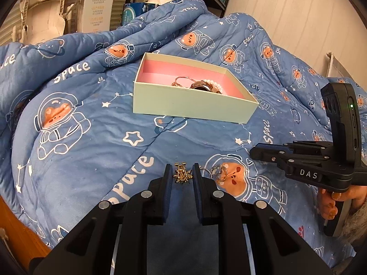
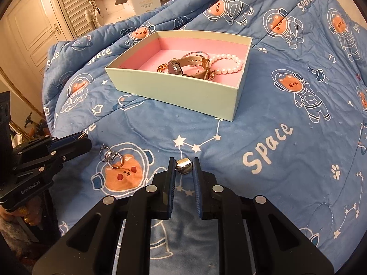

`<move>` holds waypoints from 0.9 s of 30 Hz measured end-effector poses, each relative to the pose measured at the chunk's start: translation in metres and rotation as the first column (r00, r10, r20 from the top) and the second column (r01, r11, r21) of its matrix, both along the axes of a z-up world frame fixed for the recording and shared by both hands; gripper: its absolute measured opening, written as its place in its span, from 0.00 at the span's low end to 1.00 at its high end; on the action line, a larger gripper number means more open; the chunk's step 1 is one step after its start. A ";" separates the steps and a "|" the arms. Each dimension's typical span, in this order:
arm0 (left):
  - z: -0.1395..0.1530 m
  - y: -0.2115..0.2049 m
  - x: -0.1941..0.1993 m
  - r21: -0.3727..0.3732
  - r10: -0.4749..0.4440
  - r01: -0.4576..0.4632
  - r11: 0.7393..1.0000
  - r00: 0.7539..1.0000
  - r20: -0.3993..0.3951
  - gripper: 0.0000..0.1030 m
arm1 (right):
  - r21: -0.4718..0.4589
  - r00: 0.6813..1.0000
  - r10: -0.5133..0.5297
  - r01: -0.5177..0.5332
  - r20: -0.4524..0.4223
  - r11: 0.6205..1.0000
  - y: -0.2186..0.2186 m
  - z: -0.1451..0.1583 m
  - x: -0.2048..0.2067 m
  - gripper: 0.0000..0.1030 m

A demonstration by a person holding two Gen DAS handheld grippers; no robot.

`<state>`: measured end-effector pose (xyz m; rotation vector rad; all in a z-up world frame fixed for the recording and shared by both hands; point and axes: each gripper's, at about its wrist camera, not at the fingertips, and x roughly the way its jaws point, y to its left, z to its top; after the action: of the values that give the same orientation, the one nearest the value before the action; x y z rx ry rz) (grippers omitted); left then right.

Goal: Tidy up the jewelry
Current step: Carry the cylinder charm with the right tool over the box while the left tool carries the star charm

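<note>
Between the fingers of the left gripper (image 1: 182,175) sits a small gold star-shaped brooch (image 1: 182,174); the jaws stand narrow and frame it on both sides, though whether the pads actually press it cannot be told. It looks light, stiff and spiky, so it would likely be best pinched across its flat body, not by the thin points, which could bend or slip. The right gripper (image 2: 184,167) likewise stands narrow around a short shiny silver metal bead (image 2: 184,165), which appears to touch the left pad; this piece is smooth and rounded, probably slippery, and a squeeze across its curved sides risks it squirting out onto the soft blue space-print quilt (image 2: 263,119). Just beside the left gripper, lying loose on a printed bear, is a cluster of thin silver rings (image 2: 113,157), light and prone to tangling. Farther off rests the pale green open cardboard box with pink lining (image 2: 174,89), holding a gold-cased wristwatch with a beige strap (image 2: 185,66) and a white pearl bead bracelet (image 2: 229,64).
</note>
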<state>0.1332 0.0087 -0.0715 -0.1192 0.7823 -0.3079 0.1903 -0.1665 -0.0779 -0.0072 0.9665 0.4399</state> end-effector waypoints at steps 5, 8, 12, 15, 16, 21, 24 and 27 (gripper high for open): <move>0.012 -0.001 0.001 0.004 -0.005 0.005 1.000 1.000 0.022 0.17 | 0.075 1.000 0.014 -0.012 -0.025 0.997 -0.003 0.012 0.000 0.15; 0.018 -0.002 0.002 0.005 -0.010 0.010 1.000 0.999 0.032 0.17 | 0.106 0.999 0.023 -0.020 -0.032 0.994 -0.003 0.020 0.001 0.15; 0.025 -0.002 0.007 0.000 -0.014 0.014 1.000 0.999 0.039 0.17 | 0.127 0.999 0.038 -0.035 -0.027 0.991 0.000 0.029 0.004 0.15; 0.029 -0.002 0.012 -0.005 -0.016 0.016 1.000 0.999 0.041 0.17 | 0.126 0.999 0.052 -0.050 -0.011 0.991 0.004 0.036 0.007 0.15; 0.030 -0.002 0.014 -0.005 -0.017 0.017 1.000 0.999 0.043 0.17 | 0.126 0.998 0.056 -0.055 -0.005 0.991 0.005 0.038 0.009 0.15; 0.039 -0.005 0.025 0.013 -0.026 0.025 1.000 0.998 0.063 0.17 | 0.132 0.997 0.067 -0.070 0.023 0.989 0.009 0.051 0.018 0.15; 0.045 -0.006 0.036 0.009 -0.027 0.026 1.000 0.998 0.065 0.17 | 0.123 0.997 0.067 -0.072 0.045 0.990 0.012 0.058 0.028 0.15; 0.048 -0.006 0.050 0.020 -0.022 0.021 1.000 0.998 0.064 0.17 | 0.121 0.996 0.058 -0.065 0.061 0.990 0.012 0.064 0.041 0.15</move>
<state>0.1828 0.0023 -0.0232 -0.0822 0.7229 -0.3229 0.2313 -0.1544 -0.0139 0.0619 0.8833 0.5534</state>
